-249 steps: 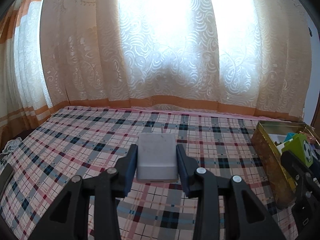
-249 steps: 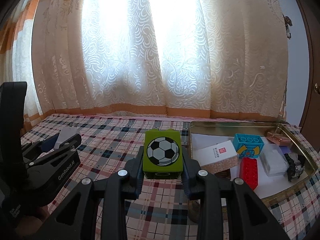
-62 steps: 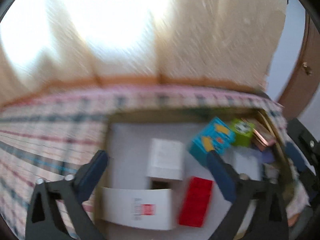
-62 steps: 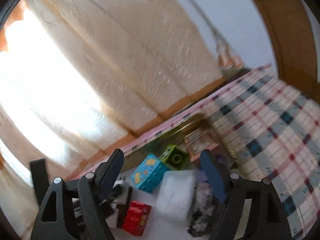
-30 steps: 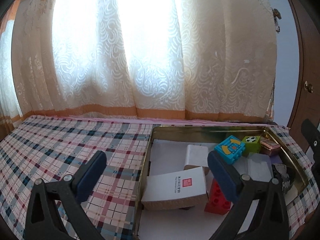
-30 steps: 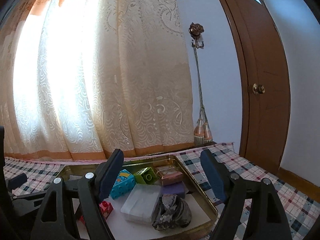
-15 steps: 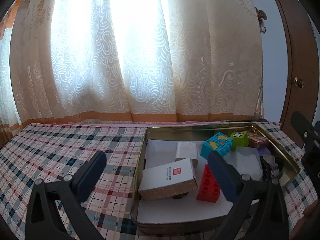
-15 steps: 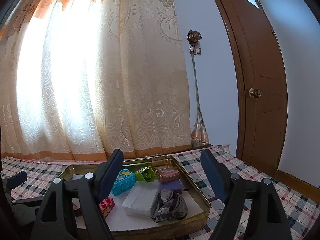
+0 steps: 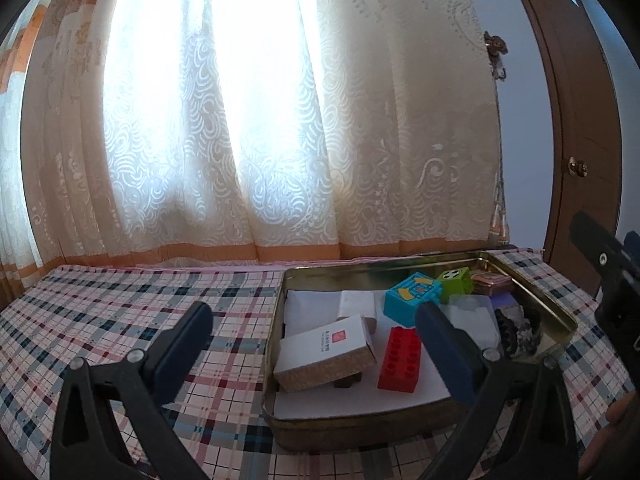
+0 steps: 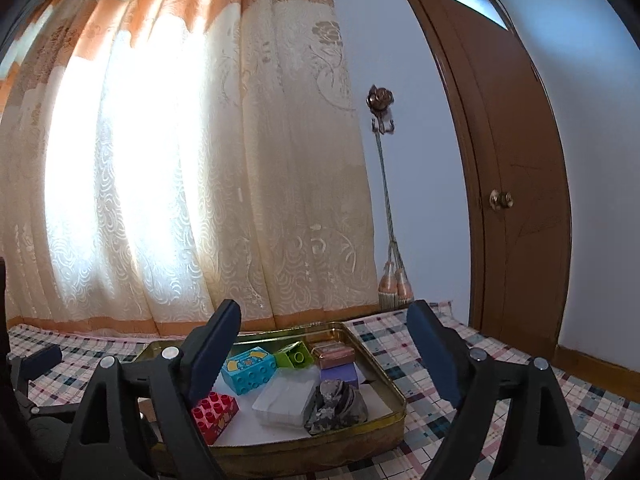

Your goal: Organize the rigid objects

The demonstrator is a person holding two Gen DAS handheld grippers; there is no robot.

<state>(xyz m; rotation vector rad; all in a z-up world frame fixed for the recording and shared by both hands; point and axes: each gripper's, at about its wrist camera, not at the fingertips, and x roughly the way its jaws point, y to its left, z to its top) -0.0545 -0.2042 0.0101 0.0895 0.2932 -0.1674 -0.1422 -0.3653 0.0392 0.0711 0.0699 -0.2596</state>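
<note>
- The left gripper (image 9: 310, 330) is held low over the plaid cloth (image 9: 120, 320), tilted slightly downward; its jaws are spread wide and nothing is held between them.
- The right gripper (image 10: 324, 334) is held about level, with its jaws wide apart and empty; they have just been opening further.
- The gold tin tray (image 9: 532, 292) is seen ahead and to the right of the left gripper, its near left corner lying between that gripper's fingers.
- Inside the tray a white-and-tan box (image 9: 326, 350) is seen at the near left, with a red brick (image 9: 400, 358) just to its right.
- Farther back a white block (image 9: 356, 306), a blue brick (image 9: 414, 296) and a green football cube (image 9: 454, 280) are found, the blue and green pieces touching.
- From the right gripper, the tray (image 10: 384, 378) is seen below and between the fingers, with a clear plastic box (image 10: 286, 398) and a dark crumpled thing (image 10: 336, 400) nearest.
- A pink-copper tin (image 10: 334, 354) is set at the tray's far right, above a purple piece (image 10: 340, 372).
- A lace curtain (image 9: 240, 120) and a brown door (image 10: 516, 200) are seen beyond.
- The red brick is partly covered by the right gripper's left finger in the right view; what the dark crumpled thing is cannot be told.
</note>
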